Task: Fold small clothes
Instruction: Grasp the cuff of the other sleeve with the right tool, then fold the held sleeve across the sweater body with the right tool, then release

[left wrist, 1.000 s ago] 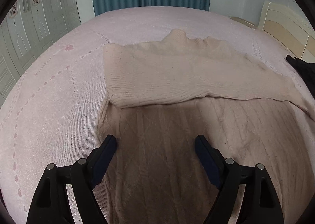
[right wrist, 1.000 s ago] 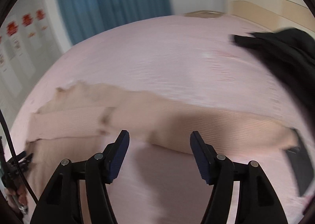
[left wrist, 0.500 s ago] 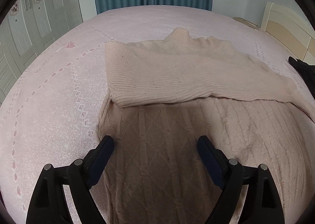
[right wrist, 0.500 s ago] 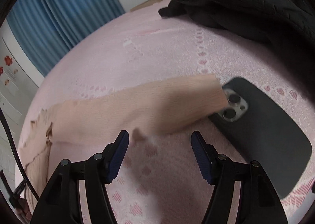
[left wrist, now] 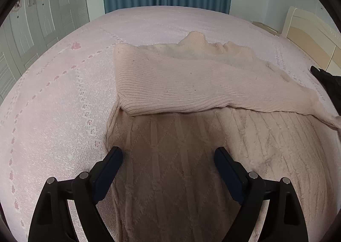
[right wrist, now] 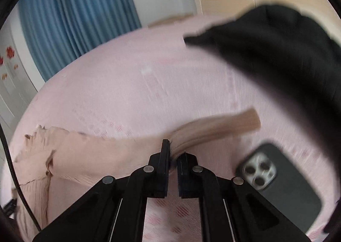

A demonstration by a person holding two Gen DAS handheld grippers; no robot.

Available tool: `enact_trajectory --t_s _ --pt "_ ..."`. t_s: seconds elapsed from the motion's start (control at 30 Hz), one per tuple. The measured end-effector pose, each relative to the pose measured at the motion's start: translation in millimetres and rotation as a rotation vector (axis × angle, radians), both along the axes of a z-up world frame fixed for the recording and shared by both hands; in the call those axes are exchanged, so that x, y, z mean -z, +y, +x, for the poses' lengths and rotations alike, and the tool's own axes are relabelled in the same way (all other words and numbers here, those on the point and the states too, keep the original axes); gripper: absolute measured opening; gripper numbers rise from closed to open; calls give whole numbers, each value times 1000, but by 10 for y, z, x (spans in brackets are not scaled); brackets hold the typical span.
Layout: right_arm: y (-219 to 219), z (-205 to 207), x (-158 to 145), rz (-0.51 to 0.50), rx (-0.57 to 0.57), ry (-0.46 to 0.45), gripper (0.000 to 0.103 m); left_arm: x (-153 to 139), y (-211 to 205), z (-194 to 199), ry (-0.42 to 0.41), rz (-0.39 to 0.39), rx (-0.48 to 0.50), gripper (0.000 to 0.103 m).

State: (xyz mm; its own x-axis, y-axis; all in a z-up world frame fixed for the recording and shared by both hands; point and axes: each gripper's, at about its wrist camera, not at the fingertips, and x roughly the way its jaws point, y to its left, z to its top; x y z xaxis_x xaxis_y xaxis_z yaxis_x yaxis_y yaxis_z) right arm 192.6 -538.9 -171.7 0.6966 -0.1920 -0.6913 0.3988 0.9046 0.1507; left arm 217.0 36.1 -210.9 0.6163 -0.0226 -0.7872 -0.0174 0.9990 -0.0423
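Sweater point(left wrist: 191, 156) beige knit, sleeve point(right wrist: 213, 129) pinched | right gripper point(right wrist: 173, 152) clamped

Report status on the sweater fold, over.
Left gripper open, hovering over sweater body. Right gripper shut on outstretched sleeve. Phone and black garment lie beside that sleeve.

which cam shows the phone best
Right wrist view: the phone lies camera-side up on the pink bedspread, beside the sleeve cuff that the right gripper pinches. The left wrist view doesn't show it.
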Motion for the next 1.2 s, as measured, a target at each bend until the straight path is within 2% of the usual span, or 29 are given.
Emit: enact_trajectory --t_s 0.1,0.23,0.33,0.43,0.53,0.63,0.77,0.8,0.87,0.93,1.07,1.2 --pt "281 92 -362 -97 -19 -40 6 -23 67 3 -2 -54 2 88" --pt "909 318 -886 -213 -105 -86 6 -81 261 -23 -5 -147 -46 88" --pt "1608 506 -1219 -283 -206 -132 6 -125 483 -111 -19 -177 -117 88" --pt "2456 686 -1429 -288 -340 -181 6 -149 757 -229 -21 -164 -181 88" --pt "3364 846 -1441 -247 -484 -208 6 -180 929 -334 -31 -125 -205 88" --pt "4275 971 -1206 -156 -602 -187 6 -235 1058 -418 -54 -62 -205 88" --pt "4953 1063 -679 16 -743 -34 13 -285 1130 -452 -75 -28 -187 88" --pt "5003 1067 -571 34 -756 -4 15 -286 1134 -456 -80 -31 -177 88" --pt "4895 1028 -411 61 -733 3 32 -276 1115 -443 -87 -42 -157 88" --pt "4640 947 -327 93 -705 -21 44 -260 1081 -432 -94 -60 -133 88" --pt "3927 759 -180 85 -595 -27 45 -233 876 -279 -104 -119 -79 88" --pt "3194 625 -3 -18 -466 29 45 -222 715 -23 -90 -172 -85 87"
